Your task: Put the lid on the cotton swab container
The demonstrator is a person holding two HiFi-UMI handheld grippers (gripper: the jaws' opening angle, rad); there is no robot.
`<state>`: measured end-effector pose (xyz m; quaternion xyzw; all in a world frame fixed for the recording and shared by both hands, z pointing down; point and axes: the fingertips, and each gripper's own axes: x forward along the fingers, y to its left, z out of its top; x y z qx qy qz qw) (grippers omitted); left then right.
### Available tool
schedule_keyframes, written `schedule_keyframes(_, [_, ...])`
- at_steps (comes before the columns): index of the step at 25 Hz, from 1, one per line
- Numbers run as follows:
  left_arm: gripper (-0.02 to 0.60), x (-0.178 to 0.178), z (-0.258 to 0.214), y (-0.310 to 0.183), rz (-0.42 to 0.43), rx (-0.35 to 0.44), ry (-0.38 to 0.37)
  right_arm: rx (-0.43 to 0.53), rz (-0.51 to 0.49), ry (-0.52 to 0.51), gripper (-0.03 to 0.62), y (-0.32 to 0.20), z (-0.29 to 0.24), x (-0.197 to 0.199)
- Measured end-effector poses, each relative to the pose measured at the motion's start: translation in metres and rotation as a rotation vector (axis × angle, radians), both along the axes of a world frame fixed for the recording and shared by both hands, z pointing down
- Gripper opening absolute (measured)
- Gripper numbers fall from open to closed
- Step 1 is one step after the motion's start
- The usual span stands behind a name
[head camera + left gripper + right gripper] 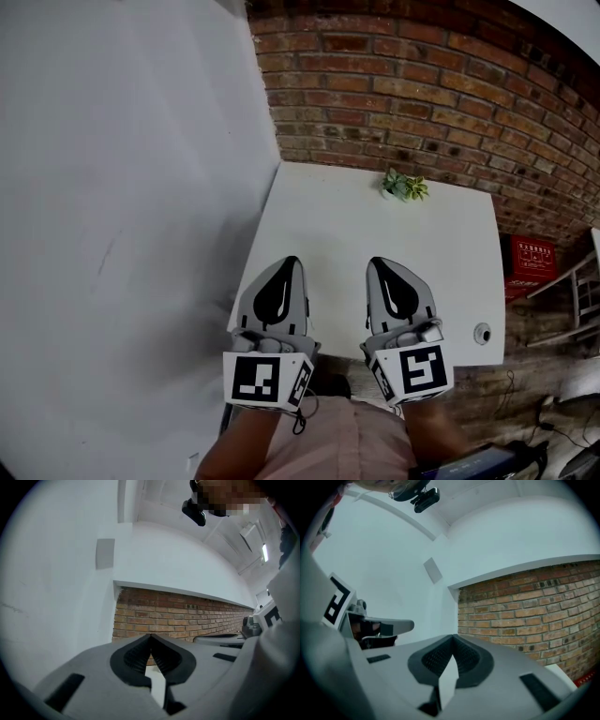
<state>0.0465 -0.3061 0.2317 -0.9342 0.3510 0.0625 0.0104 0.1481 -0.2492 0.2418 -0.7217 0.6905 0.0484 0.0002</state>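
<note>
Left tongs [292,262]: jaws are pressing together on nothing and hovering over the desk's near edge.
Right tongs [376,263]: also closed and empty, hanging just beside the left pair.
Desk [375,220]: the white top is carrying a small plant [404,186] at its far edge, below the brick wall [422,84].
Lid and cotton swab container: showing in no view, so their place cannot be told.
Risk: by judgement, closed jaws reaching a lid would be knocking it aside. They need opening first.
Hidden: the tongs are covering the desk's near strip, and the frame is cutting off whatever lies beside the desk.
</note>
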Motion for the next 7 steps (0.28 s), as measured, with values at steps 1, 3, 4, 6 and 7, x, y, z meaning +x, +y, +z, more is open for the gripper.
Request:
schedule_keyframes(1, [0.005,-0.0003,0.0003,0.0005,0.0,-0.001,0.0,0.0,0.0,0.0,0.005,0.0005,0.0001,-0.0003])
schedule_keyframes(3, [0.005,-0.0004,0.0,0.0014,-0.002,-0.002,-0.001,0.0,-0.001,0.0,0.005,0.0015,-0.0007,-0.0004])
schedule_keyframes(4, [0.005,-0.0002,-0.0005,0.0021,-0.003,-0.002,-0.002,0.002,-0.002,-0.001,0.005,0.0021,-0.0014,-0.0003])
schedule_keyframes(6, [0.005,0.0005,-0.0014,0.0036,-0.004,0.0,-0.001,0.005,-0.004,-0.002,0.005,0.0034,-0.0027,0.0001])
schedule_keyframes(7, [0.005,0.0009,-0.0019,0.0044,-0.004,0.001,-0.001,0.007,-0.004,-0.003,0.005,0.004,-0.0033,0.0002])
